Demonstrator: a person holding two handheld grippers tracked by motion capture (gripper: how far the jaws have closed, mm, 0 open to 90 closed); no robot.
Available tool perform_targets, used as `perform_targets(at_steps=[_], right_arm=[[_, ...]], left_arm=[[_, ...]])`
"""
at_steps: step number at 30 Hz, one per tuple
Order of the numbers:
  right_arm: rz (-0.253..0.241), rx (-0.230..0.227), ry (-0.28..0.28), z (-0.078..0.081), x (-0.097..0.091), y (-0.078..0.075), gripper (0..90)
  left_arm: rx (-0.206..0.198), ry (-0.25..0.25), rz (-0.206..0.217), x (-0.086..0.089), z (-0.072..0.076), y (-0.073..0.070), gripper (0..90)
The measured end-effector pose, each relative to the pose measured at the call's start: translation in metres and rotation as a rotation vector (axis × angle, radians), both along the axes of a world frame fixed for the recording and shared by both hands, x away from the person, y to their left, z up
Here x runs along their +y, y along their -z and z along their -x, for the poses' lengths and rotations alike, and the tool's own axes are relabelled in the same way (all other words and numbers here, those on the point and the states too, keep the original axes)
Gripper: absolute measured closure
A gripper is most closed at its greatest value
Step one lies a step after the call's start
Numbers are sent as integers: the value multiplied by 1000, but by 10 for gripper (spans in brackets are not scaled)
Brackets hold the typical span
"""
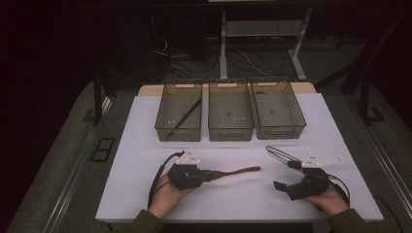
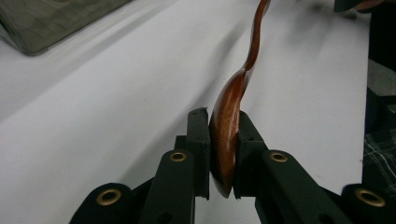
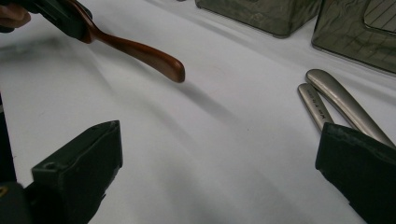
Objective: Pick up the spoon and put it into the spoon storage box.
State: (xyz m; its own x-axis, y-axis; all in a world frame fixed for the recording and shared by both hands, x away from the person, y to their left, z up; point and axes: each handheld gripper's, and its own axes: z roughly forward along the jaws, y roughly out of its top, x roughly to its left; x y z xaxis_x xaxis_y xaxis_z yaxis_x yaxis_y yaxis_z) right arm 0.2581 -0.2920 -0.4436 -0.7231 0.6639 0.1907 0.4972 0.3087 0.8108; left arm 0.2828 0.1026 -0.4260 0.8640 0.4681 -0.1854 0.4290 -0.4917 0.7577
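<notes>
The left claw (image 2: 223, 154) was clamped on the bowl of a wooden spoon (image 2: 229, 126), whose handle ran out toward three o'clock over the white table (image 1: 145, 145). The right claw (image 3: 219, 177) gaped wide, holding nothing, two metal handles (image 3: 336, 102) just beside its one-o'clock jaw.

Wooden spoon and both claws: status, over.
Left claw shut on wooden spoon bowel end, handle pointing away. Right claw open, empty, beside metal utensils on the white mat. Three bins ahead, path clear.
</notes>
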Motion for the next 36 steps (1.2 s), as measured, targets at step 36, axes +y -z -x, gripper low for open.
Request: perform_targets(at_steps=[36], right_arm=[[8, 4, 7, -1, -1, 1, 0]], left_arm=[[-117, -69, 55, -1, -46, -37, 791]])
